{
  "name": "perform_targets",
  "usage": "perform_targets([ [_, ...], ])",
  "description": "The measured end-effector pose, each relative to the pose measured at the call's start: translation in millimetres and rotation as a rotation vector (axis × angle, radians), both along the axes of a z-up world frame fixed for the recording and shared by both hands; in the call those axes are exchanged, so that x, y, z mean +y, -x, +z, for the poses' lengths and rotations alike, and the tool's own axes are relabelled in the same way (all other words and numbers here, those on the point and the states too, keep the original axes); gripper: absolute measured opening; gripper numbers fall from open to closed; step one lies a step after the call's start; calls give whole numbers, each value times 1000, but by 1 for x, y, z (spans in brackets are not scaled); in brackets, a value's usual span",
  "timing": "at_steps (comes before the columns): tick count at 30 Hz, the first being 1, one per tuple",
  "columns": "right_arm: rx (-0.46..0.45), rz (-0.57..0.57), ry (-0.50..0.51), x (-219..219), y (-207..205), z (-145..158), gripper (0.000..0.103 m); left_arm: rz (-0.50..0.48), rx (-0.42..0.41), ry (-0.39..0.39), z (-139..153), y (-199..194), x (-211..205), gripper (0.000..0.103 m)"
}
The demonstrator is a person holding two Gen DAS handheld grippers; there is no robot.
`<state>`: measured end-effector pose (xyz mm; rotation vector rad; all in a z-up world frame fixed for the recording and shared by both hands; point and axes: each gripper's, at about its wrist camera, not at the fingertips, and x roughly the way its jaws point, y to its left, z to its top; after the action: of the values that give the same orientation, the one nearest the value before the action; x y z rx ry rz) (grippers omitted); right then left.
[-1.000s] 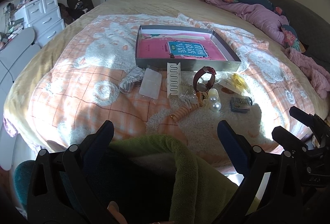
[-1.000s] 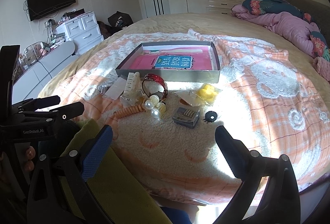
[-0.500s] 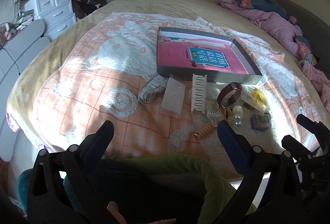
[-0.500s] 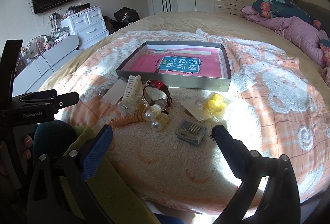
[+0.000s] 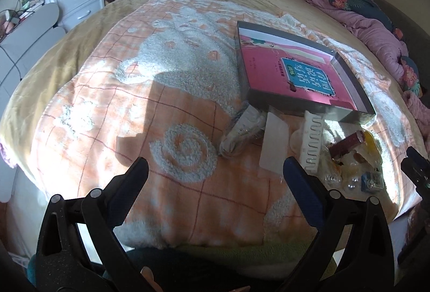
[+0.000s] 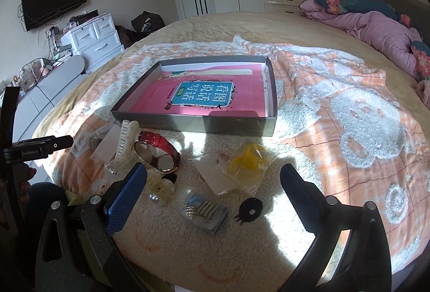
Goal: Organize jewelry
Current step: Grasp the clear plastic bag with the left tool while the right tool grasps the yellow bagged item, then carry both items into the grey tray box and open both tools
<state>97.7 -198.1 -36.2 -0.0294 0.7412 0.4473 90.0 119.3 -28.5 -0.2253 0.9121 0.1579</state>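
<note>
- Right gripper (image 6: 213, 179), lower centre of its view, hangs spread wide and empty over the near edge of the blanket (image 6: 349, 114). Left gripper (image 5: 215, 171) is likewise spread and empty, over bare blanket left of the pile.
- Nearest the right gripper, at lower centre: a stud card (image 6: 205, 212) and a black disc (image 6: 250, 210), lying flat and apart. Judging by position, the card is the easy first pick: come down straight, and close on its short edges so the pads don't snag the pile of the blanket.
- Just beyond: pearls (image 6: 154, 198), a red watch (image 6: 158, 149), a white comb (image 6: 126, 141) and a yellow bag (image 6: 248, 163), crowded at left centre. Take them one at a time.
- Farthest, at centre: the tray (image 6: 193, 124), nothing loose in it. Lift each piece clear over its near wall.
</note>
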Motion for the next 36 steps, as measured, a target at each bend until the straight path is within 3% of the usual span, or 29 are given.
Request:
perform_targets([
  [3, 5, -9, 6, -3, -9, -4, 99, -35, 39, 53, -9, -15, 8, 94],
  [5, 12, -14, 6, -5, -15, -6, 99, -66, 75, 43, -14, -25, 6, 93],
  [13, 61, -55, 27, -19, -40, -21, 99, -170, 204, 5, -35, -54, -6, 51],
  [19, 105, -61, 57, -21, -62, -40, 99, -211, 222, -41, -38, -69, -11, 37],
  [22, 145, -74, 25, -23, -75, -50, 99, -236, 223, -47, -41, -75, -17, 29],
  [26, 197, -91, -39, -27, -86, -61, 97, -253, 216, -83, -44, -82, -27, 25],
  [27, 203, -88, -42, -25, -87, -62, 90, -253, 212, -87, -45, -84, -29, 25],
  [32, 162, -29, 11, -12, -83, -69, 77, -256, 192, -102, -46, -86, -34, 21],
  [33, 145, -28, 21, -12, -82, -69, 68, -256, 184, -107, -45, -86, -34, 20],
  [34, 136, -27, 33, -13, -82, -69, 51, -257, 173, -108, -43, -84, -35, 19],
  [36, 128, -8, 34, -16, -81, -68, 49, -255, 144, -99, -38, -81, -33, 18],
])
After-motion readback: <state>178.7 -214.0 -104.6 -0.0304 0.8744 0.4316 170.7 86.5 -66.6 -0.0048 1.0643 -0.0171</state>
